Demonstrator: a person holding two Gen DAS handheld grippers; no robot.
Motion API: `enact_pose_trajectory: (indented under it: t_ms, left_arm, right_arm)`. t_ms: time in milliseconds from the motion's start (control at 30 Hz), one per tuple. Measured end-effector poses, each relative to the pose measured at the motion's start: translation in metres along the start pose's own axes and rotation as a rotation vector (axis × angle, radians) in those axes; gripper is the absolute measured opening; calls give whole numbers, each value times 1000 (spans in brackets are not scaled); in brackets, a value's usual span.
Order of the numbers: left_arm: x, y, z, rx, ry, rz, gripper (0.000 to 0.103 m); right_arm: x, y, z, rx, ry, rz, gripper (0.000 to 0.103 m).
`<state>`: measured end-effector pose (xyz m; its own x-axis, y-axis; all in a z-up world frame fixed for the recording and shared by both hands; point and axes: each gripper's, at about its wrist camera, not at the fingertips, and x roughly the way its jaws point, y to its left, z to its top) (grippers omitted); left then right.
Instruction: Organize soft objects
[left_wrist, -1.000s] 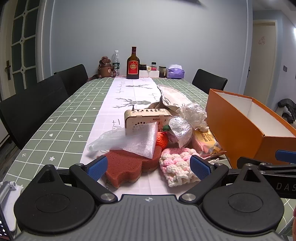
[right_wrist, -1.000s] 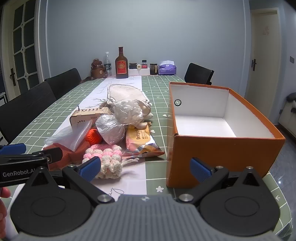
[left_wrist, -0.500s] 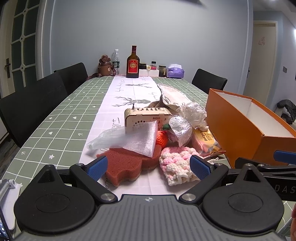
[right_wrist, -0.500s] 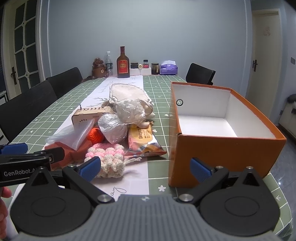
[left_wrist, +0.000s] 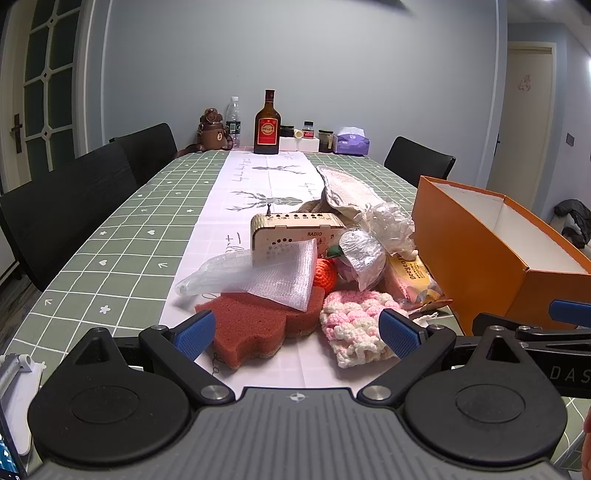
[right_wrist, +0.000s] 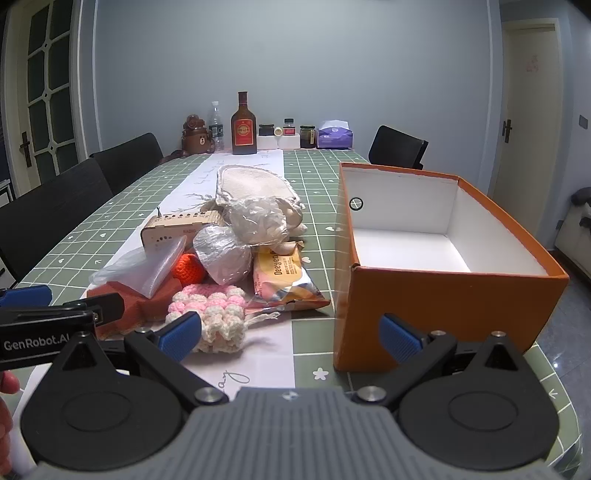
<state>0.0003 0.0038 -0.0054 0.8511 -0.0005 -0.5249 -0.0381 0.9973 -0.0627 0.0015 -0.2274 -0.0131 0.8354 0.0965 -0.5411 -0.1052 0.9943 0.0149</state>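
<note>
The left tongs (left_wrist: 297, 328) hang with their blue pads wide apart and nothing between them, low over the near edge of the counter (left_wrist: 110, 251). Just ahead of them lies a red-brown sponge (left_wrist: 258, 321) under a white mesh pad (left_wrist: 288, 277), and toward their right pad a pink-and-white knitted piece (left_wrist: 354, 325). Beyond these sit an orange ball (left_wrist: 325, 273) and a wooden radio (left_wrist: 291, 232). The right tongs (right_wrist: 291, 334) also stand apart and empty; an open orange box (right_wrist: 439, 306) rests just ahead of their right pad, with a snack bag (right_wrist: 284, 280) ahead to their left.

Red sponge (left_wrist: 258, 325) half under mesh sheet (left_wrist: 284, 277) (radio (left_wrist: 295, 232) partly hidden too).
</note>
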Motion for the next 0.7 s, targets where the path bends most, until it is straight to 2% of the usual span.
enact_pose_trajectory:
  t_ms: [700]
  left_arm:
    - [1,0,-3,1,13,1,103]
  right_arm:
    - [5,-3,-2,20,13,-6,100]
